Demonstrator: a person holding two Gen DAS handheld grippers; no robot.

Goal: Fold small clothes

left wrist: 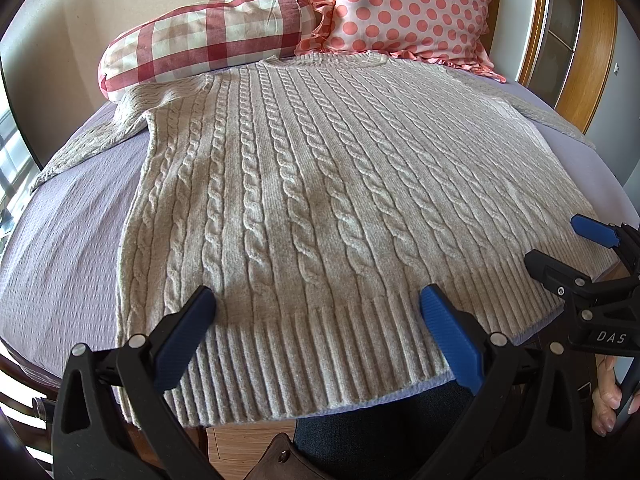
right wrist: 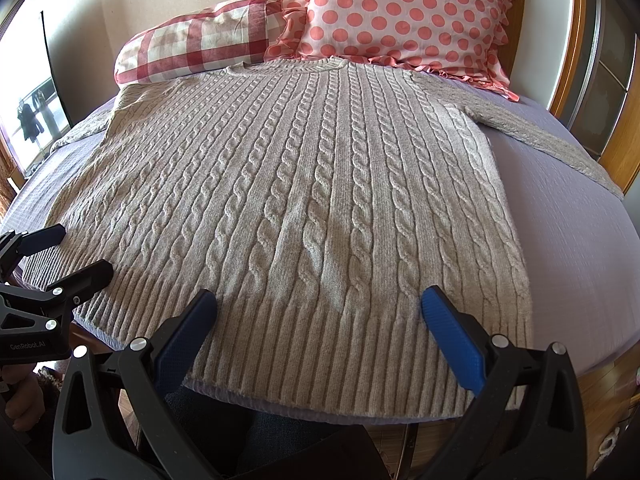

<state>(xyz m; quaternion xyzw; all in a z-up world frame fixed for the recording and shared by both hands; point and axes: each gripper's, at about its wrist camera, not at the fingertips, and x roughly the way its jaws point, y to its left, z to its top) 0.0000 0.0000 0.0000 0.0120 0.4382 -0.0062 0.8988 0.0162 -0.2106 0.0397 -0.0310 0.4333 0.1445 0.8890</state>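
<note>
A beige cable-knit sweater [left wrist: 320, 184] lies flat, front up, on a lilac bed [left wrist: 60, 260], collar far, ribbed hem near, both sleeves spread out sideways. It also shows in the right wrist view [right wrist: 304, 200]. My left gripper [left wrist: 318, 306] is open and empty, hovering over the left part of the hem. My right gripper [right wrist: 318, 306] is open and empty over the right part of the hem. Each gripper also shows in the other's view: the right gripper [left wrist: 560, 244] at the hem's right corner, the left gripper [right wrist: 76, 252] at the hem's left corner.
A red checked pillow [left wrist: 208, 36] and a pink polka-dot pillow [left wrist: 408, 8] lie beyond the collar. A wooden bed frame [left wrist: 580, 40] runs along the right. The lilac bed [right wrist: 580, 240] shows right of the sweater. The bed's near edge lies just under the hem.
</note>
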